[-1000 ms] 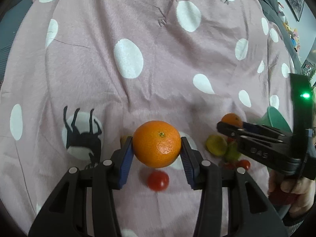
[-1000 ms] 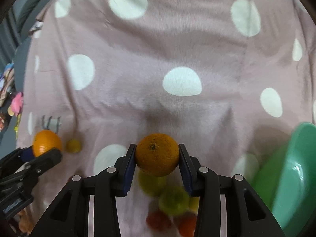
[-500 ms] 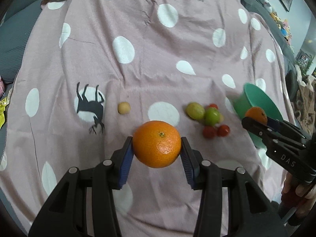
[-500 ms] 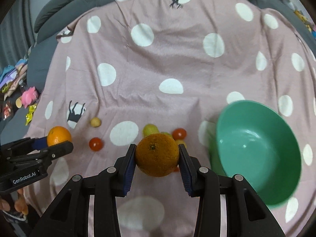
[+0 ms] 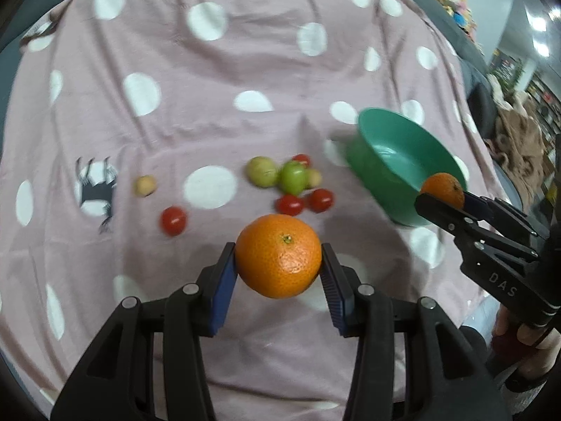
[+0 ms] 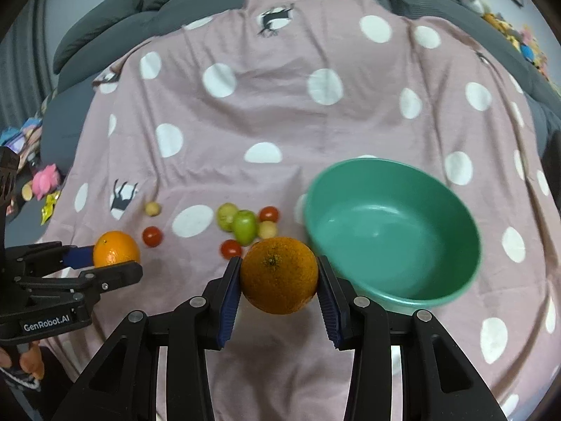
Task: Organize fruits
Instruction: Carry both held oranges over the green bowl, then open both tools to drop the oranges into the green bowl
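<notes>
My left gripper (image 5: 278,263) is shut on an orange (image 5: 278,256), held above the pink dotted cloth (image 5: 228,70); it also shows in the right wrist view (image 6: 115,247). My right gripper (image 6: 279,277) is shut on a second orange (image 6: 279,275), held just left of the green bowl (image 6: 448,193); that orange also shows in the left wrist view (image 5: 443,189) at the bowl's (image 5: 371,122) near rim. Loose fruit lies on the cloth left of the bowl: green fruits (image 6: 244,224), red tomatoes (image 6: 152,236) and small yellow fruits (image 6: 153,208).
The cloth covers a bed with grey bedding (image 6: 175,3) at the back. Toys and clutter (image 6: 42,182) lie off the bed at the left. A brown blanket (image 5: 519,144) and shelves are at the far right.
Both grippers have risen and pulled back with their oranges, so more of the cloth, the bowl and the loose fruit shows. The right orange has moved over toward the bowl's rim.
</notes>
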`<state>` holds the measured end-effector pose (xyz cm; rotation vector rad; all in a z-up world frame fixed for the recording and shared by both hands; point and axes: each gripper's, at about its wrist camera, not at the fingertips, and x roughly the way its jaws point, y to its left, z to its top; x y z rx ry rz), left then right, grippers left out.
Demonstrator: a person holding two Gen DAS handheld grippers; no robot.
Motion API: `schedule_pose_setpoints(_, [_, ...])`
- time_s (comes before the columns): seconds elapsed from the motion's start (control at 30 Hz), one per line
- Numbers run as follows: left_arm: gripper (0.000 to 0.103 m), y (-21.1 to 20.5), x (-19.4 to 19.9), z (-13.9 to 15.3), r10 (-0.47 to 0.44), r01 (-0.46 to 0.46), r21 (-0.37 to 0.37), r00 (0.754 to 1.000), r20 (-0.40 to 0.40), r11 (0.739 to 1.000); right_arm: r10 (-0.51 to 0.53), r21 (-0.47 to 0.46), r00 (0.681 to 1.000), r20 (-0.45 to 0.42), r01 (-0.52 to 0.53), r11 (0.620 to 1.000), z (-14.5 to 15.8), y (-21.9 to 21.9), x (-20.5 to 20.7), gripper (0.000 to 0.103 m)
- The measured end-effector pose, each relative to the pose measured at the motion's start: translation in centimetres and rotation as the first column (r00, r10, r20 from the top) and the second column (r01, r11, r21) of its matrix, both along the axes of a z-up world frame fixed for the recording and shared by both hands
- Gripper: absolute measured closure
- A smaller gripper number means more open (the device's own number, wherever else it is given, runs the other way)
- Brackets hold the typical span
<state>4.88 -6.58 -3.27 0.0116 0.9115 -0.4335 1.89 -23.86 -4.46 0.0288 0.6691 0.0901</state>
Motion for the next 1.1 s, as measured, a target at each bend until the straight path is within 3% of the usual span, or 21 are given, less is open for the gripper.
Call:
schedule_pose_setpoints(0.2, [0.057, -4.4, 0.7, 1.3, -0.1, 0.099, 0.003, 0.994, 0.039, 0.995, -0.072, 0.027, 0.997, 0.026, 0.071, 0.997, 0.1, -3.2, -0.5, 0.06])
schedule_pose_setpoints(0.53, [0.057, -13.5, 3.7, 2.5, -0.25, 0.251, -0.001, 0.963, 0.101, 0.968, -0.209, 0.065, 0.976, 0.056, 0.205, 0.977, 0.2, -8.7, -0.5, 0.06])
schedule_pose_setpoints(0.77, [0.056, -17.7, 5.3, 0.9, -0.288, 0.284, 0.048, 0.954, 0.088, 0.958, -0.268, 0.061, 0.962, 0.042, 0.266, 0.962, -0.9, -11.2, 0.5, 0.06])
schedule_pose_setpoints(1.0, [0.056, -18.7, 5.6, -0.7, -0.29, 0.283, 0.1, 0.956, 0.053, 0.954, -0.279, 0.057, 0.96, 0.007, 0.279, 0.959, -2.1, -12.0, 1.0, 0.06])
schedule_pose_setpoints(1.1, [0.048, -18.5, 5.5, -0.7, -0.278, 0.269, 0.117, 0.958, 0.068, 0.956, -0.279, 0.03, 0.96, 0.003, 0.279, 0.96, -2.0, -11.7, 1.0, 0.06])
